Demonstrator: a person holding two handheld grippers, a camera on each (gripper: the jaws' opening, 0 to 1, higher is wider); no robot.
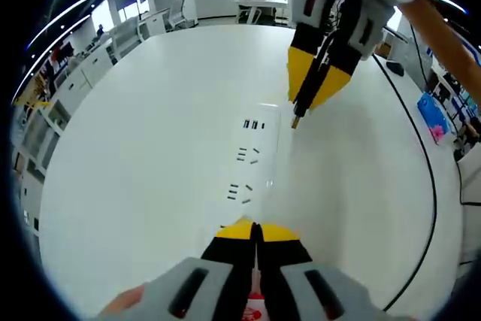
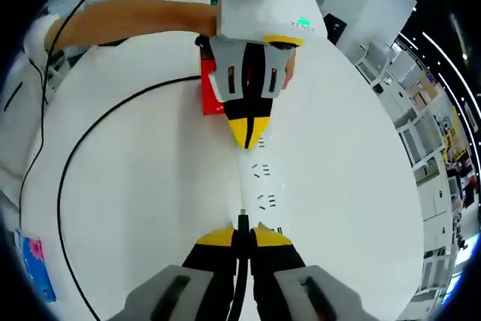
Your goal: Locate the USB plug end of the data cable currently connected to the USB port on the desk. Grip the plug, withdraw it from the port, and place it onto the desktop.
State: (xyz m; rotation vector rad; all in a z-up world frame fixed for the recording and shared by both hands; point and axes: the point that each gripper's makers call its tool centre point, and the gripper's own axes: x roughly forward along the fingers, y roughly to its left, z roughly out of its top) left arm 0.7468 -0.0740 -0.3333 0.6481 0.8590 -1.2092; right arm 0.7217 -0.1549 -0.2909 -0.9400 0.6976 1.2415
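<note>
A white tabletop [image 1: 150,125] carries a white power strip [image 1: 252,159] with several rows of socket slots.

In the left gripper view, the left tongs [image 1: 256,231] rise from the bottom with their yellow tips pressed together, resting at the near end of the power strip; whether anything lies between them cannot be told. Across the strip, the right tongs [image 1: 307,99] reach down from the top, clamped on a dark cable whose small metal plug [image 1: 296,120] pokes out below the tips. The plug hangs just beside the far end of the strip, above the tabletop, out of any port. A black cable [image 1: 428,178] curves along the tabletop on the right side of this view.

In the right gripper view, the right tongs [image 2: 243,232] are closed on the plug [image 2: 243,221] and its dark cable [image 2: 239,283], which runs back between the jaws. The power strip [image 2: 261,178] stretches away to the left tongs [image 2: 248,137], closed at its far end. A red object [image 2: 205,88] lies beside them. A bare forearm [image 2: 128,16] reaches in from the left.
</note>
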